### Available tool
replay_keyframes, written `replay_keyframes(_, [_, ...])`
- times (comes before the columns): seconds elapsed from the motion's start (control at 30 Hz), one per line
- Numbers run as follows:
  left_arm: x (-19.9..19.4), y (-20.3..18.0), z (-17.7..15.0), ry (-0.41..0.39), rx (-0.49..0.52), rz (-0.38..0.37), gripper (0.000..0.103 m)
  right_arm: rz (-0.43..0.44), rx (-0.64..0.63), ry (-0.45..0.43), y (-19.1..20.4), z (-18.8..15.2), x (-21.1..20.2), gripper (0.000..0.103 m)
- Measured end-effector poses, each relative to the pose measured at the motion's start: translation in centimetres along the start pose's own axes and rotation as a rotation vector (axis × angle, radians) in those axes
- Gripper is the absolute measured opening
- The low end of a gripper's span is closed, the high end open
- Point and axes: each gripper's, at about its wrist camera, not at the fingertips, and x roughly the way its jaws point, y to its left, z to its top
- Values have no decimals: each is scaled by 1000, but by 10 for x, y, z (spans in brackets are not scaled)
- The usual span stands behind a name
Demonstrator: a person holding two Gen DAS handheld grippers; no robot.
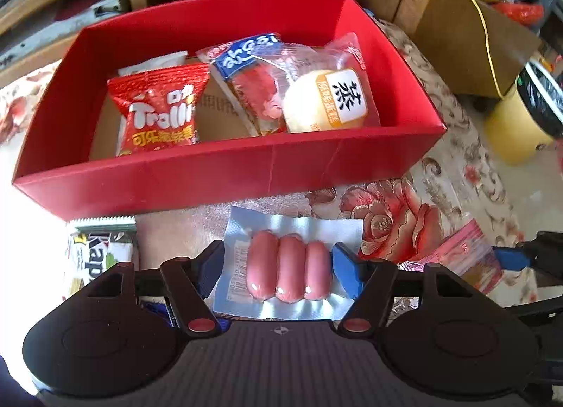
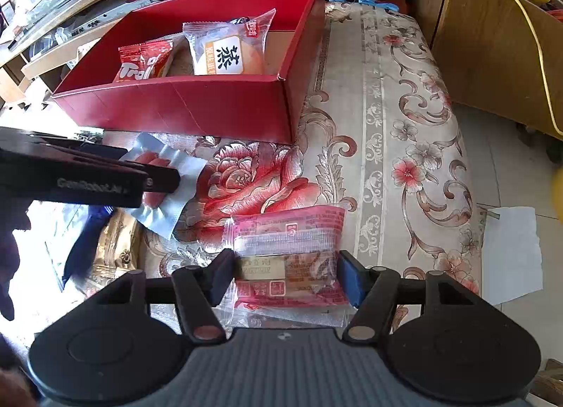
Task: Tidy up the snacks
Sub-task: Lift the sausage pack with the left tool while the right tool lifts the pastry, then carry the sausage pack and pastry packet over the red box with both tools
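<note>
Your box (image 1: 218,175) is plain red outside and in, with a brown cardboard floor. In it you have a red Trolli bag (image 1: 158,111) lettered white and yellow, a blue-and-red pack (image 1: 246,69), and a clear-wrapped pale yellow bun (image 1: 316,101) with a white-and-orange label. Your sausages (image 1: 288,271) are pink on silvery blue foil. The wafer pack (image 2: 288,255) is pink-red. The surface (image 2: 387,125) is beige with red roses and brown scrolls.
</note>
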Motion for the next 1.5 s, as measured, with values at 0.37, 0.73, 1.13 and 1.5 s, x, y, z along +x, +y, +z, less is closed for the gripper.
replay_keyframes(0.37, [6, -4, 1, -4, -6, -18, 73, 12, 12, 2, -1, 0, 0, 59])
replay_keyframes(0.73, [4, -14, -3, -38, 17, -12, 68, 8, 11, -3, -1, 1, 0, 59])
replay_keyframes(1.13, [-18, 0, -5, -56, -31, -59, 67, 23, 43, -56, -6, 6, -15, 59])
replay_keyframes(1.5, [-42, 0, 0, -111, -40, -86, 67, 37, 71, -116, -7, 19, -33, 59])
